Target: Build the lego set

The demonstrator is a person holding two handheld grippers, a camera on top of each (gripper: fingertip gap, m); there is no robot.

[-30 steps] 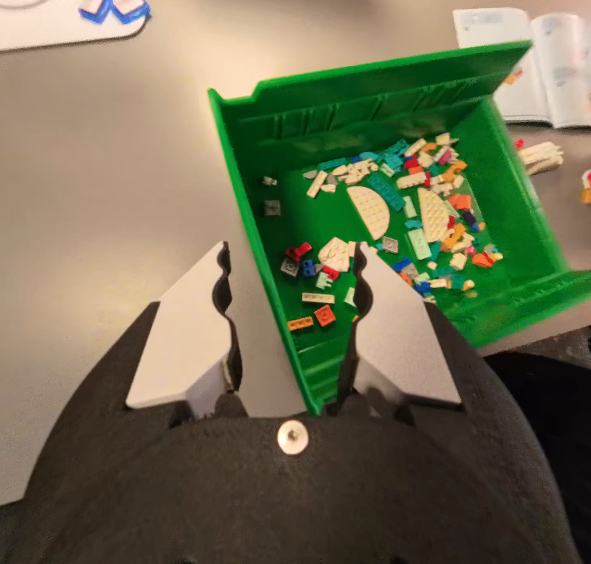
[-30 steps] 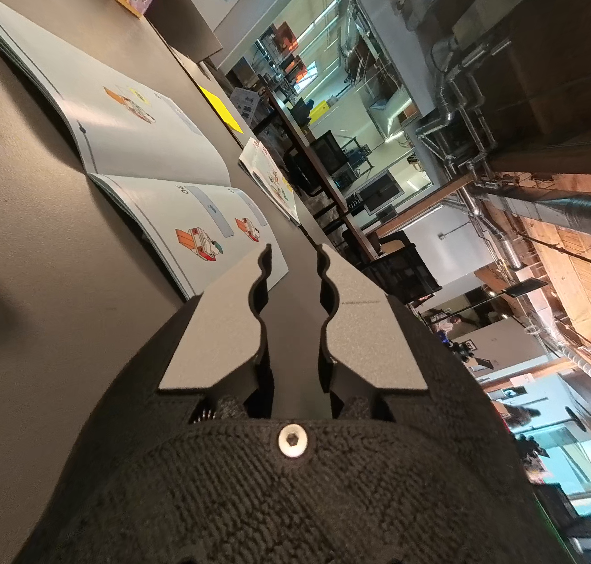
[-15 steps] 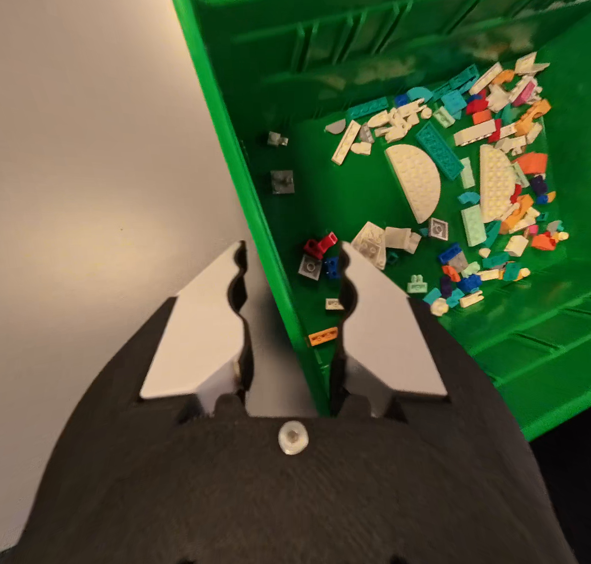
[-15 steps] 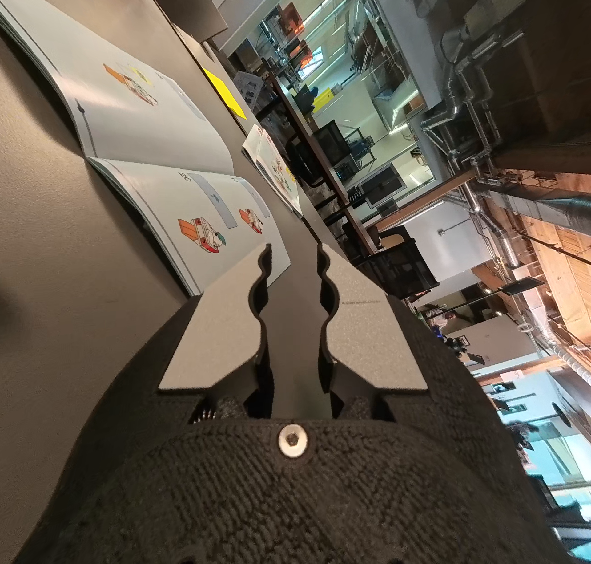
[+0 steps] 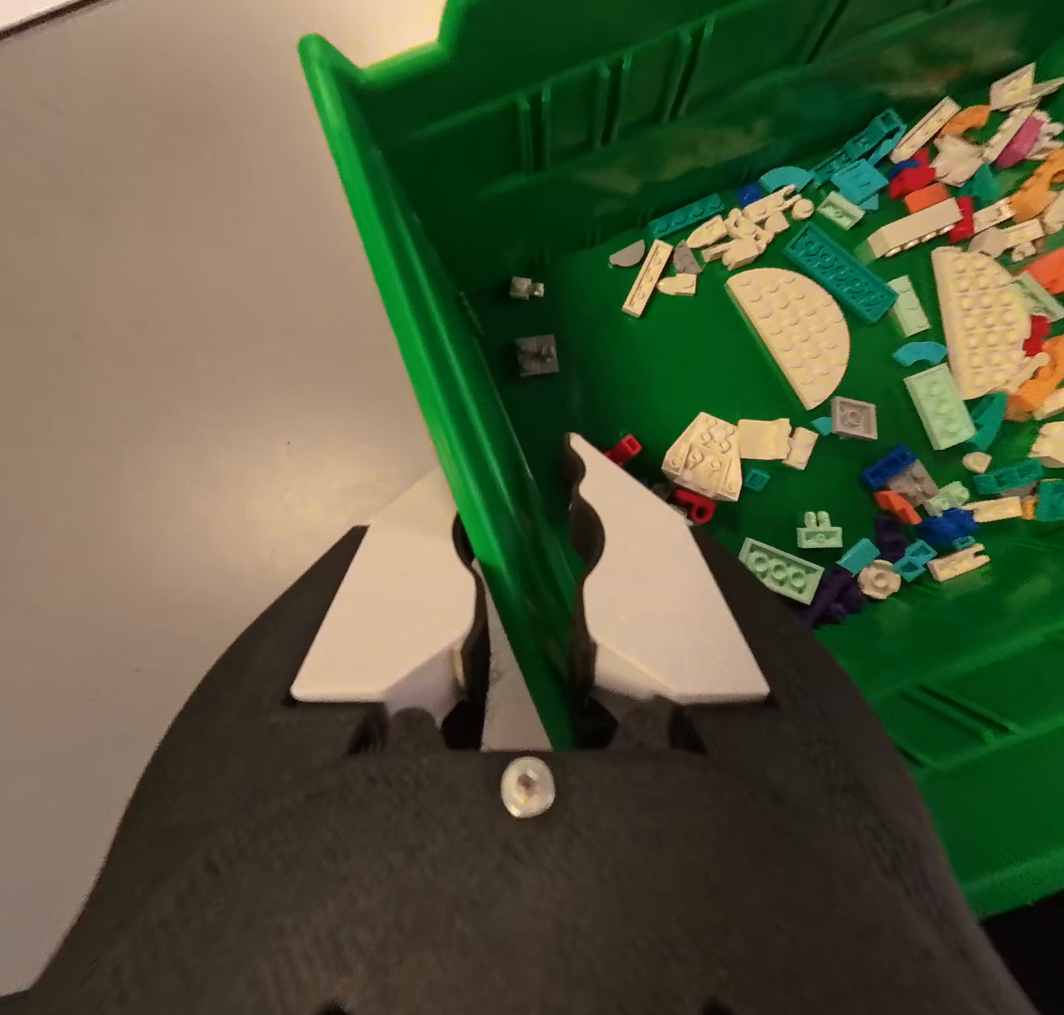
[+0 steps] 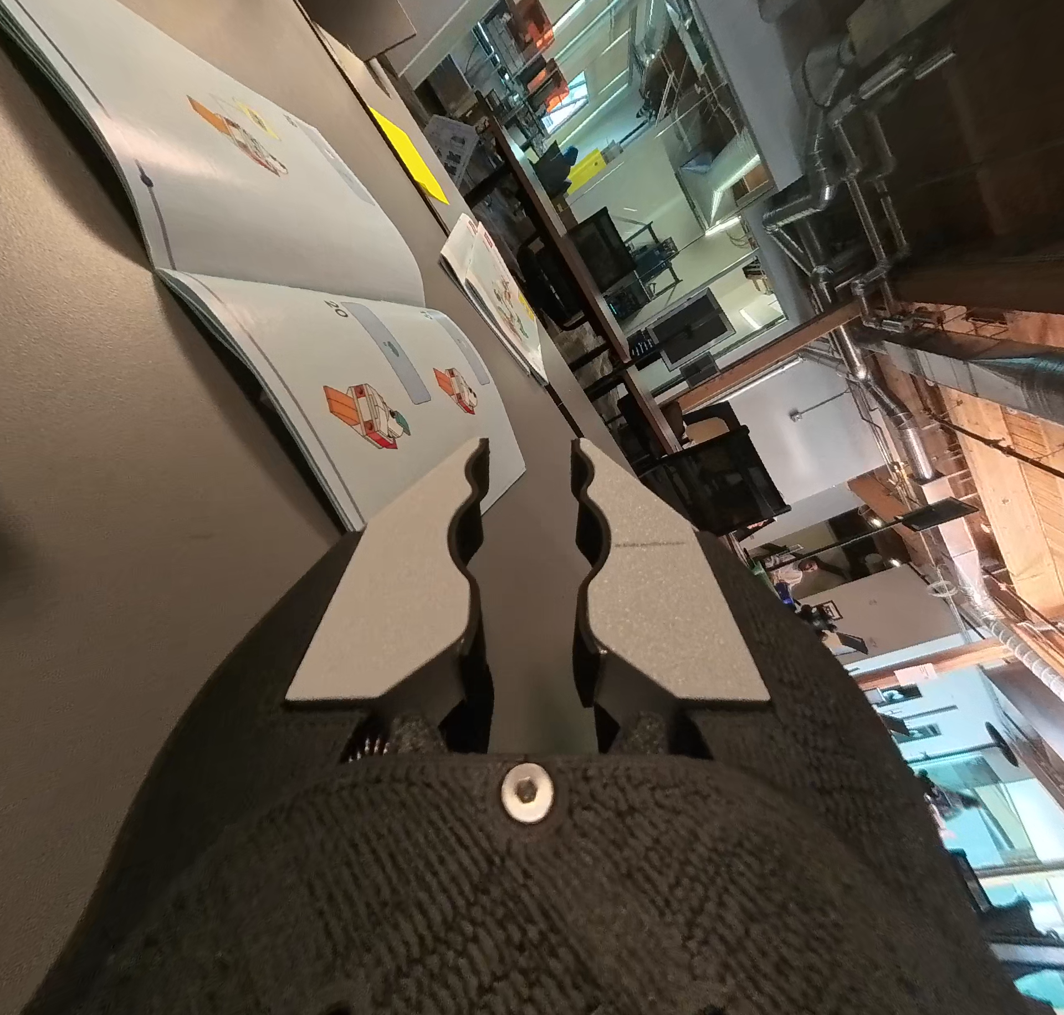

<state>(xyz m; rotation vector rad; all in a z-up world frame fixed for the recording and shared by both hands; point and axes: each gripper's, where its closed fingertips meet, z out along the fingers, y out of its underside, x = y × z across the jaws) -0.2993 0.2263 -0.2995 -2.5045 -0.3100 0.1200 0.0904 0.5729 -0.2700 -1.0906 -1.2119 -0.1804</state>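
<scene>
Left gripper (image 5: 521, 503) straddles the side wall of the green bin (image 5: 414, 273): one finger outside over the tabletop (image 5: 173, 296), the other inside over the bin floor. The wall sits between the jaws and appears to touch the inner one; whether they are fully clamped on it, cannot tell. Loose lego pieces (image 5: 863, 382) lie scattered on the bin floor, thickest toward the far right corner; a white half-round plate (image 5: 789, 336) sits mid-floor, a red clip piece (image 5: 624, 447) just beside the inner finger tip.

Right gripper (image 6: 529, 457) is parted with nothing between the fingers, lying low over the dark tabletop, pointed past an open instruction booklet (image 6: 276, 227).

Risks, as judged: the bin looks tilted in the left view; a pull or lift by one thin wall could tip it further and slide pieces into a heap or over the low front lip. A weak hold on smooth plastic could let the wall slip out.

Views differ: only the left wrist view shows the bin and pieces; only the right shows the booklet, a second booklet (image 6: 501, 302) farther along, and the workshop room beyond. Neither shows the other gripper.
</scene>
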